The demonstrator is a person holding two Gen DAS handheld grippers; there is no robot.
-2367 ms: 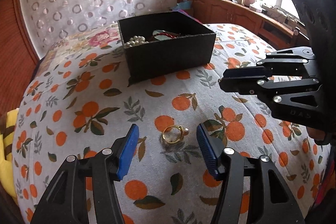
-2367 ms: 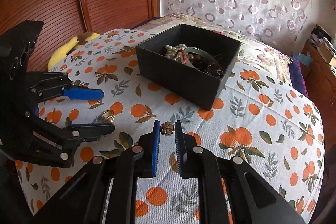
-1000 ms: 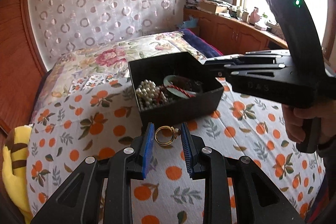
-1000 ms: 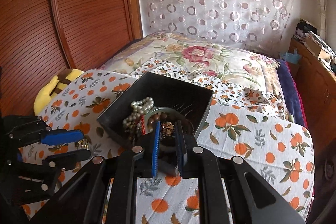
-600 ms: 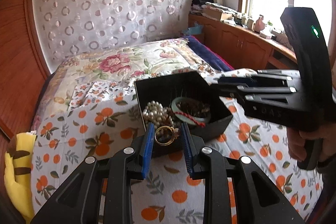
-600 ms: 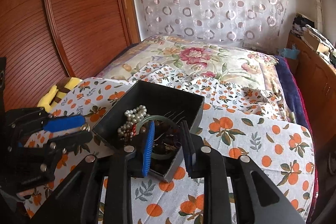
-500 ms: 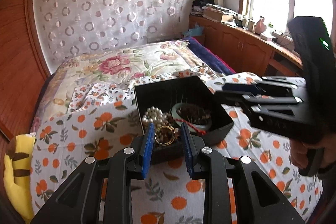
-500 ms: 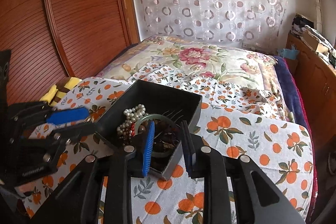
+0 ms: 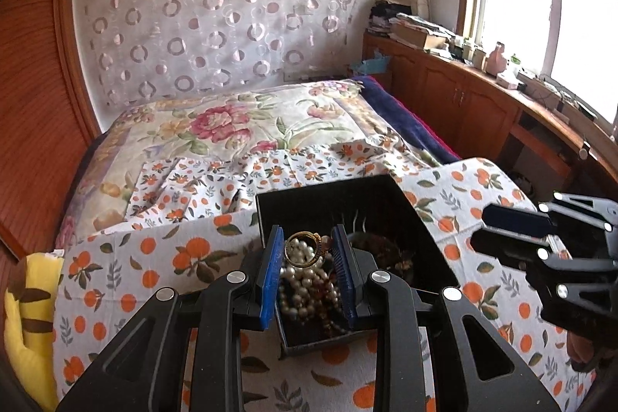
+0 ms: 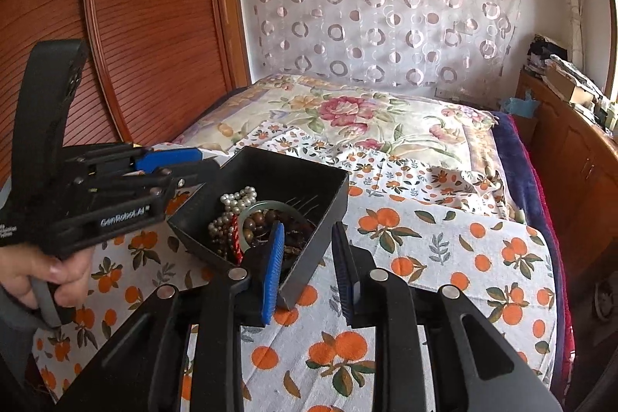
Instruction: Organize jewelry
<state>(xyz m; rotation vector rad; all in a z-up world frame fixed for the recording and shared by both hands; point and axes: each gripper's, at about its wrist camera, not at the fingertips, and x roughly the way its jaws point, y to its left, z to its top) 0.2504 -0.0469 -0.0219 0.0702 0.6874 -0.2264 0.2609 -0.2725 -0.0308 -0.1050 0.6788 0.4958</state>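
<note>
The left tool has carried the gold ring over the black box; the right tool has released its flower piece and drawn back.

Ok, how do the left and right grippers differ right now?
The left gripper is shut on the gold ring; the right gripper is open with nothing between its pads. The left gripper hangs over the black box, above the pearls; the right gripper straddles the box's near corner, one finger over the inside and one outside. Both have blue pads on black fingers and point at the box.
</note>
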